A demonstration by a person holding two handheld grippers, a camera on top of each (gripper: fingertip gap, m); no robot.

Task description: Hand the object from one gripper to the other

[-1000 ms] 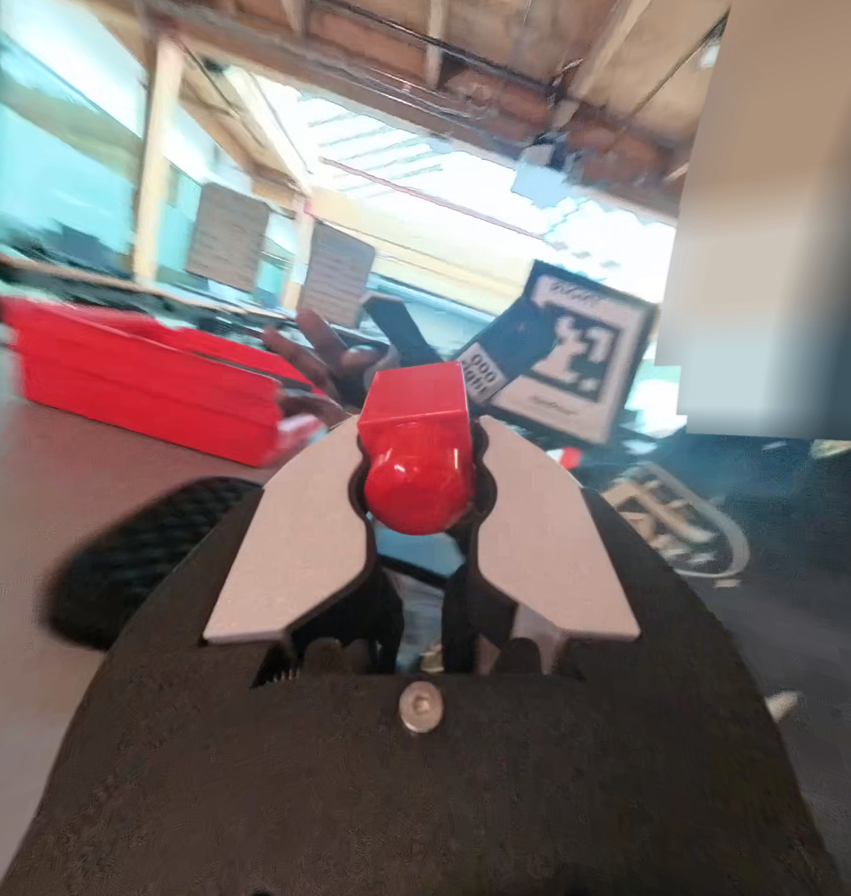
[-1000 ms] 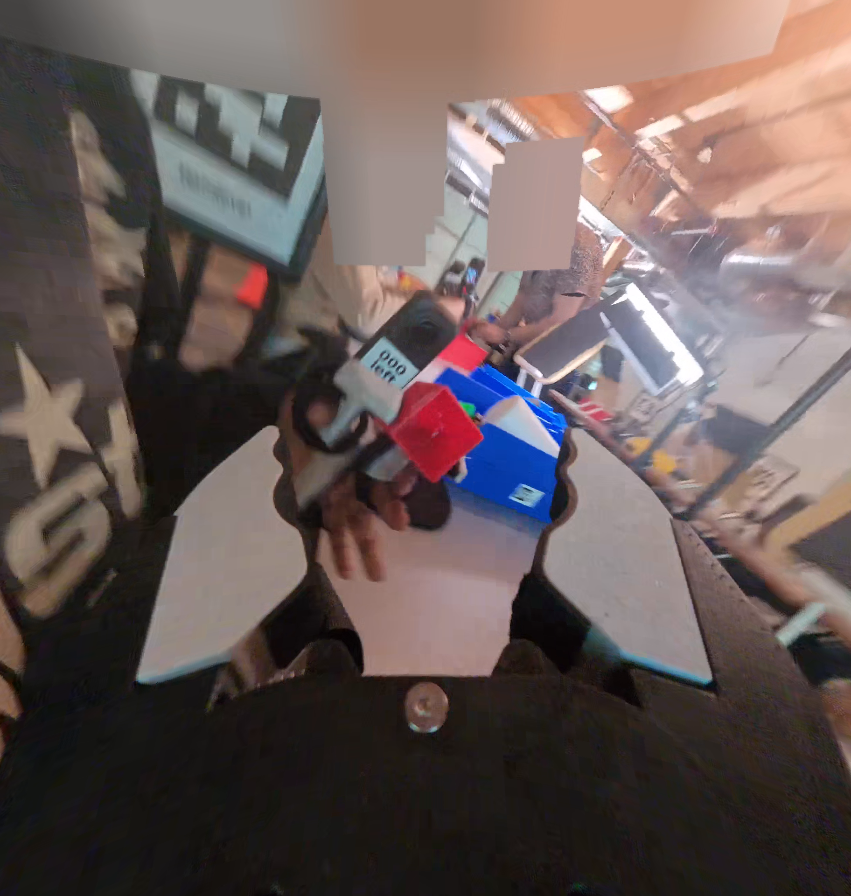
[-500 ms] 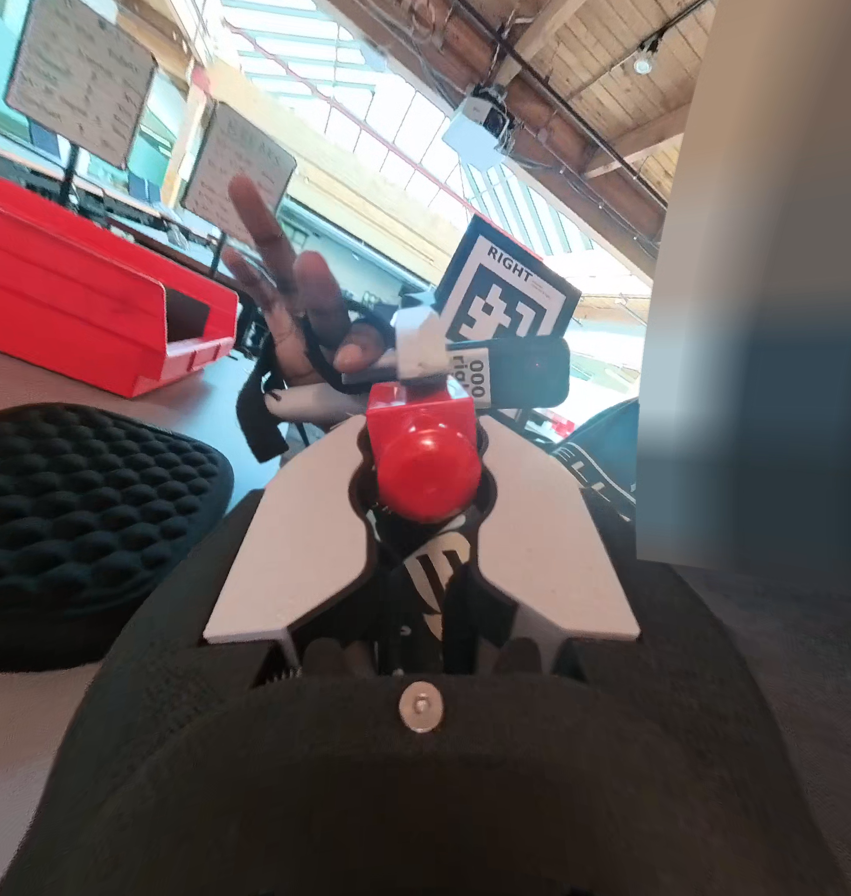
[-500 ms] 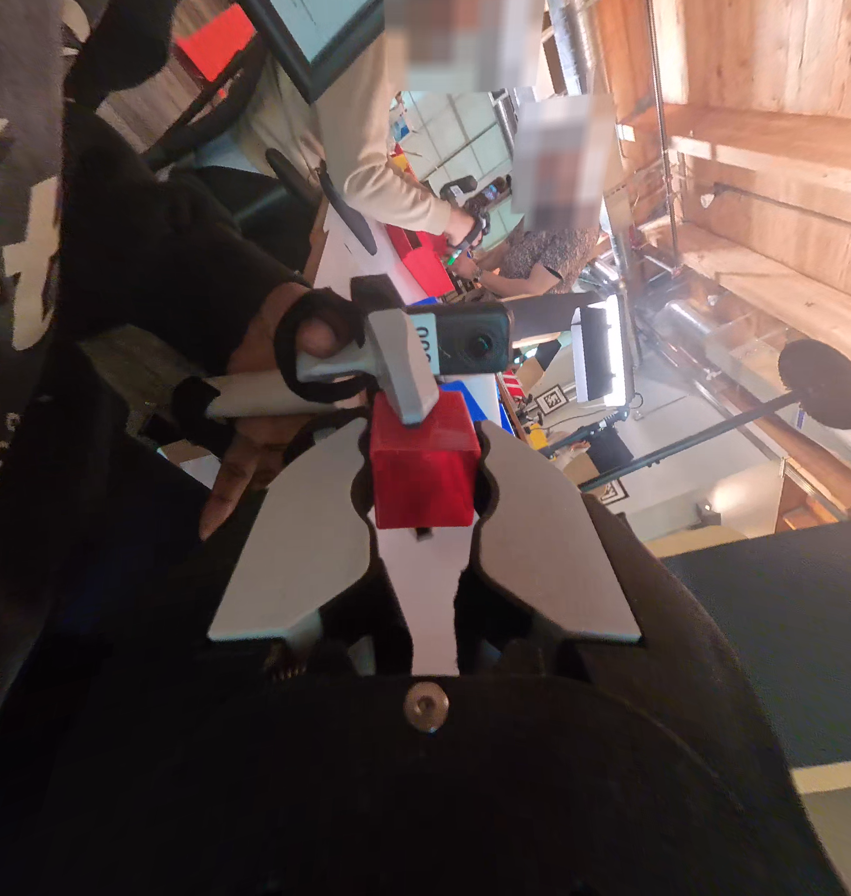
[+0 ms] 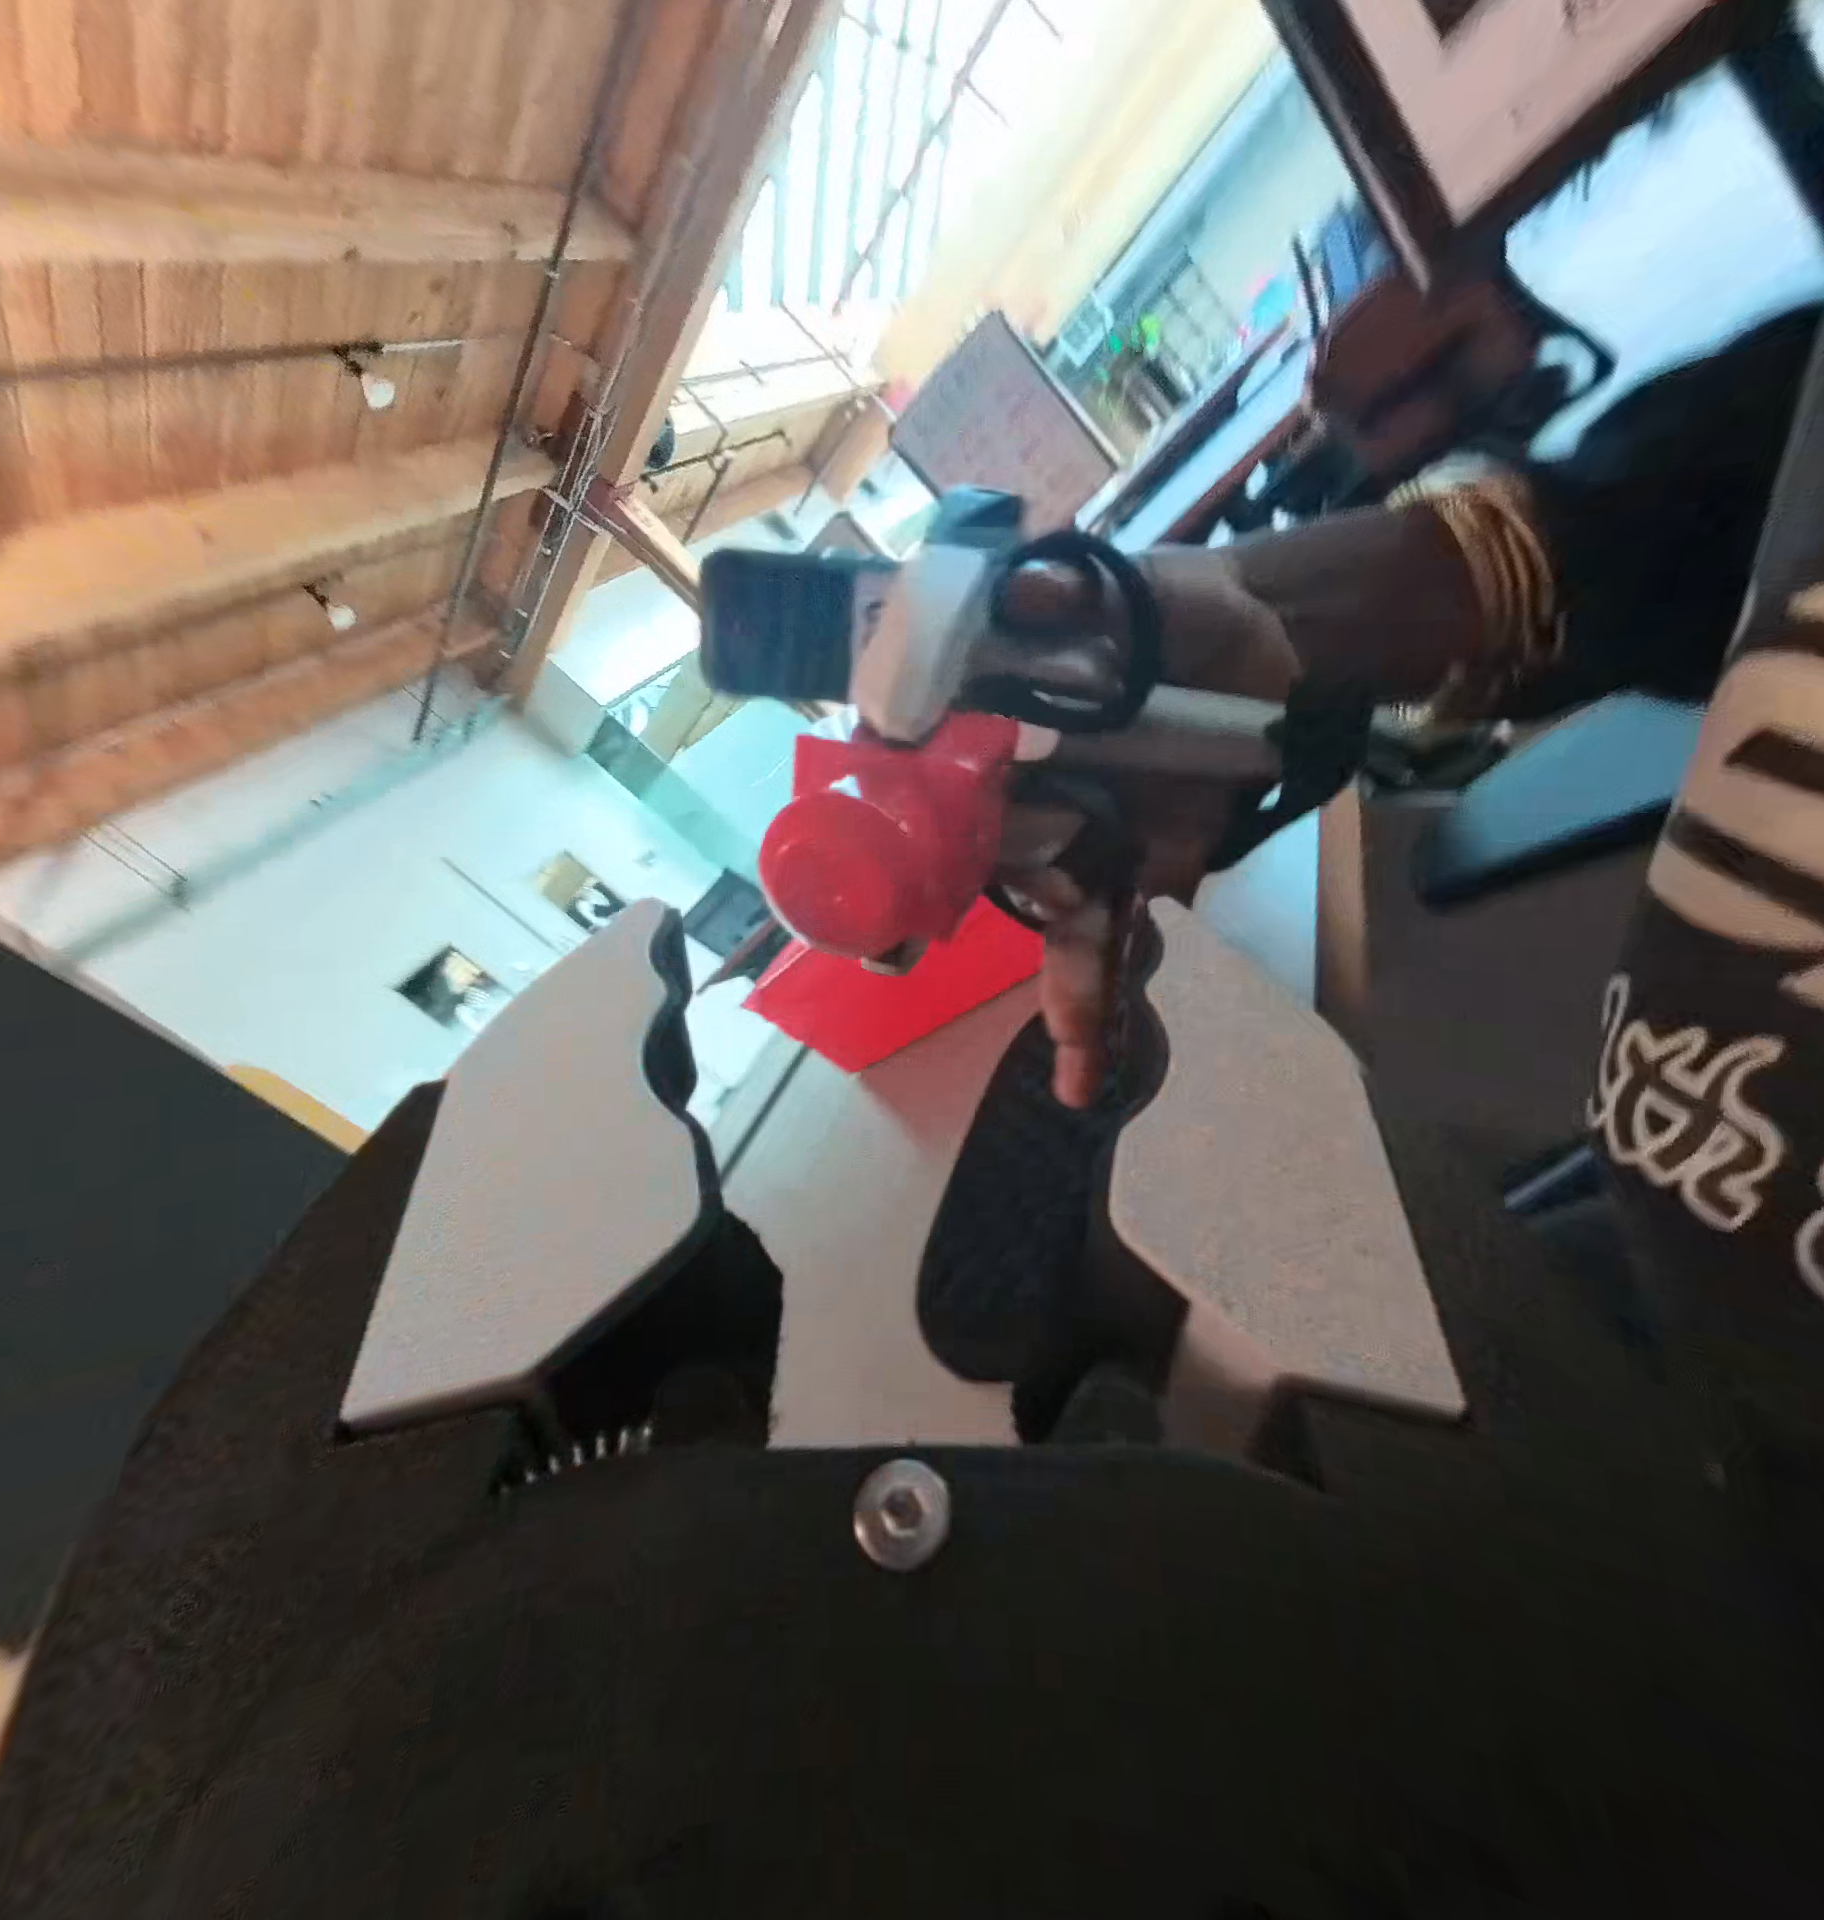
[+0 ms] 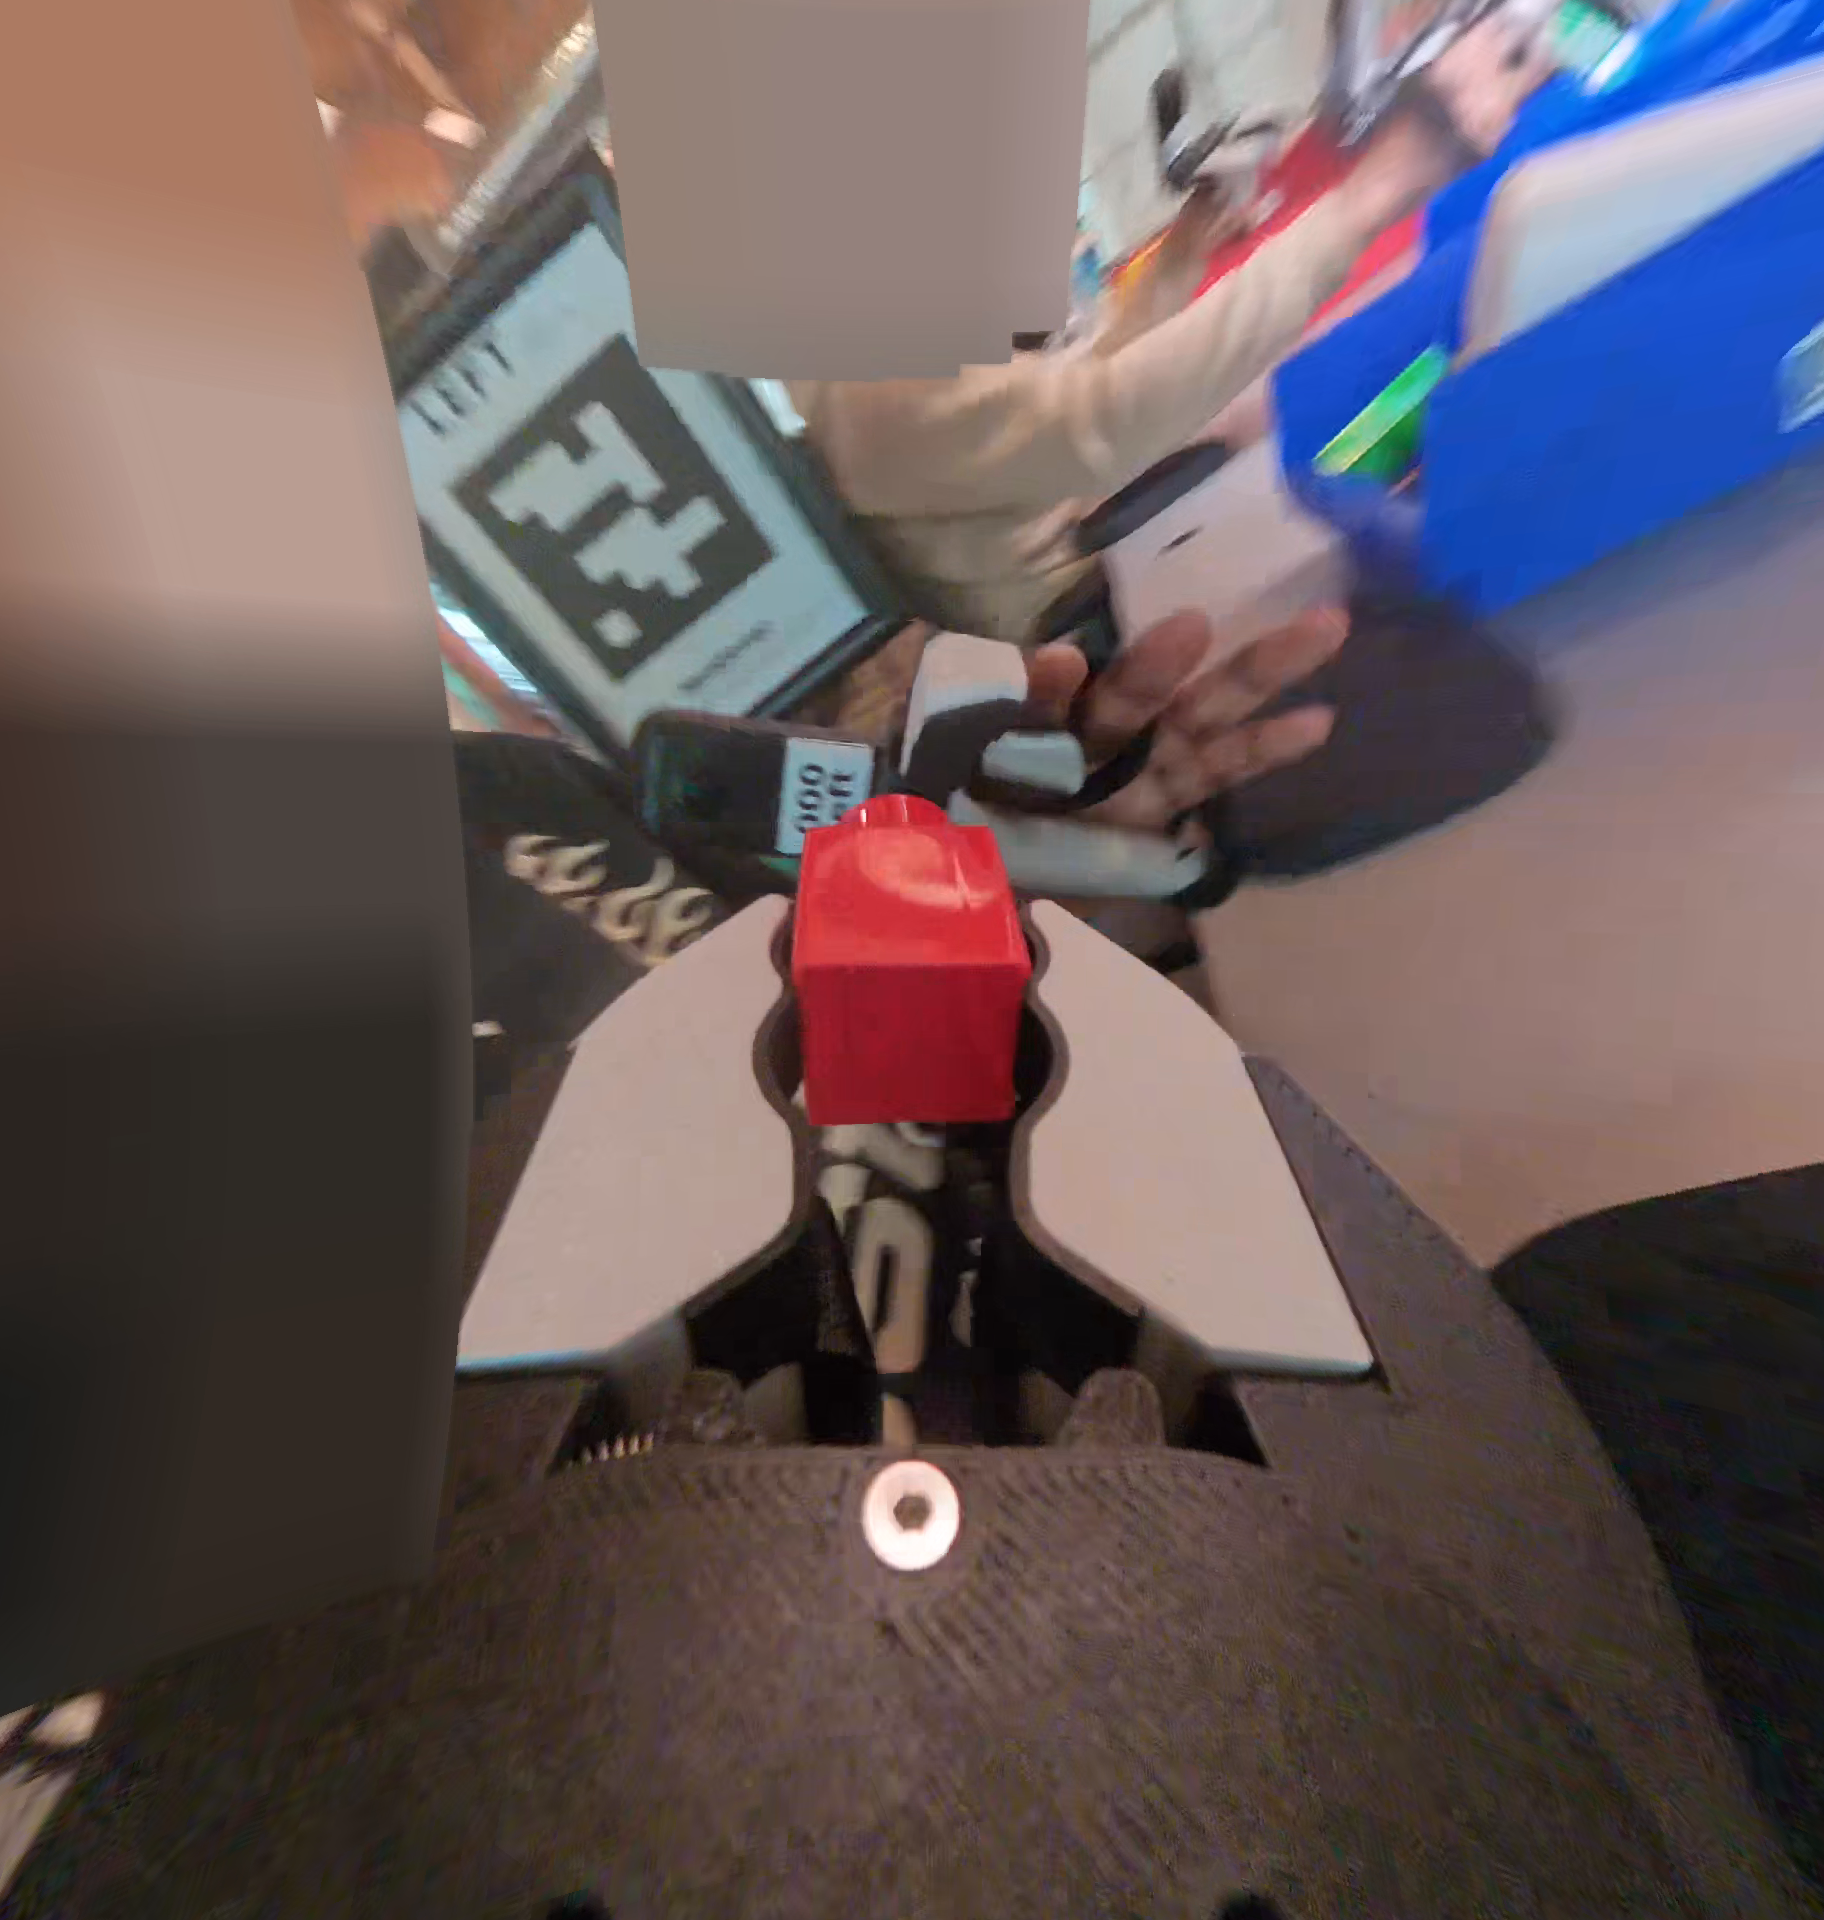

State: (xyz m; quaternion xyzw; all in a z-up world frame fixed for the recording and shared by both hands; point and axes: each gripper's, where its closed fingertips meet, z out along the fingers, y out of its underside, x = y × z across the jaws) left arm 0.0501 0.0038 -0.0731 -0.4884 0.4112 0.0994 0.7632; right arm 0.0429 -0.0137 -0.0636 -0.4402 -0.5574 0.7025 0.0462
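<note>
A red block (image 6: pixel 908 997) with a round stud sits between the fingers of my right gripper (image 6: pixel 908 935), which is shut on it. In the left wrist view the same block (image 5: pixel 877 831) hangs in the air in front of me, stud toward the camera, gripped by the right gripper (image 5: pixel 975 774) and a hand. My left gripper (image 5: pixel 908 997) is open and empty, a short way back from the block and not touching it. The left gripper's grey handle (image 6: pixel 1074 852) shows just behind the block in the right wrist view.
A red bin (image 5: pixel 887 997) and a black textured pad (image 5: pixel 1012 1195) lie on the grey table (image 5: pixel 846 1195) below the block. A blue bin (image 6: pixel 1614 416) stands at the right. A black-and-white marker board (image 6: pixel 617 520) and a person's torso are close by.
Half a second ago both grippers were shut on the block. My left gripper has opened, let go and drawn back. The right gripper now holds the block alone.
</note>
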